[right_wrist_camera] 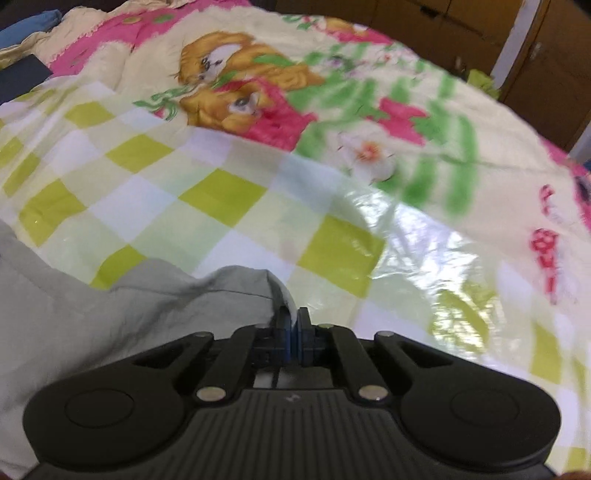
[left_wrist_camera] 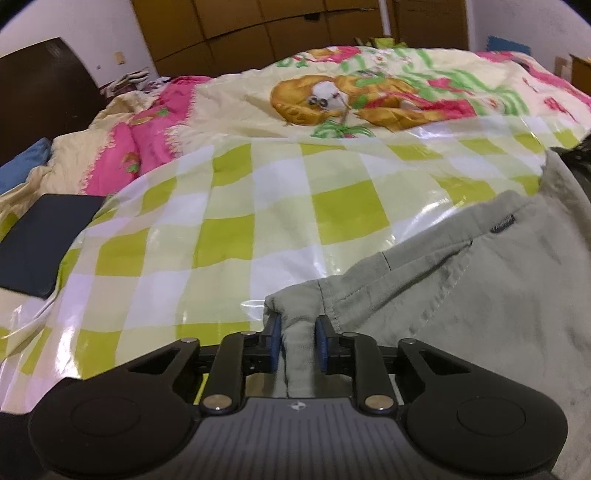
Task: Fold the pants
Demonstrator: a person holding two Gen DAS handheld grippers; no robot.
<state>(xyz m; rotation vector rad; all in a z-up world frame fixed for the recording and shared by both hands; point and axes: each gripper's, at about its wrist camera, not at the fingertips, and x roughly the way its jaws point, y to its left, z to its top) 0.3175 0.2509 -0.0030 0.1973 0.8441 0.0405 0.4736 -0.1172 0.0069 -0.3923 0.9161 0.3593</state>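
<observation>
The pale grey-green pants (left_wrist_camera: 461, 295) lie on a glossy green-and-white checked sheet (left_wrist_camera: 229, 206); a pocket seam and a small label show. My left gripper (left_wrist_camera: 299, 341) is shut on a thick fold at the pants' left corner, cloth bunched between the blue pads. In the right wrist view the pants (right_wrist_camera: 92, 306) fill the lower left. My right gripper (right_wrist_camera: 294, 332) is shut on a thin edge of the pants at their right corner, over the checked sheet (right_wrist_camera: 207, 192).
The checked sheet lies over a bed quilt with a cartoon print (left_wrist_camera: 354, 96) in pink and green. A dark flat rectangle (left_wrist_camera: 40, 240) lies at the left on the bed. Brown wardrobes (left_wrist_camera: 295, 26) stand behind the bed. A blue cloth (left_wrist_camera: 26, 162) is at far left.
</observation>
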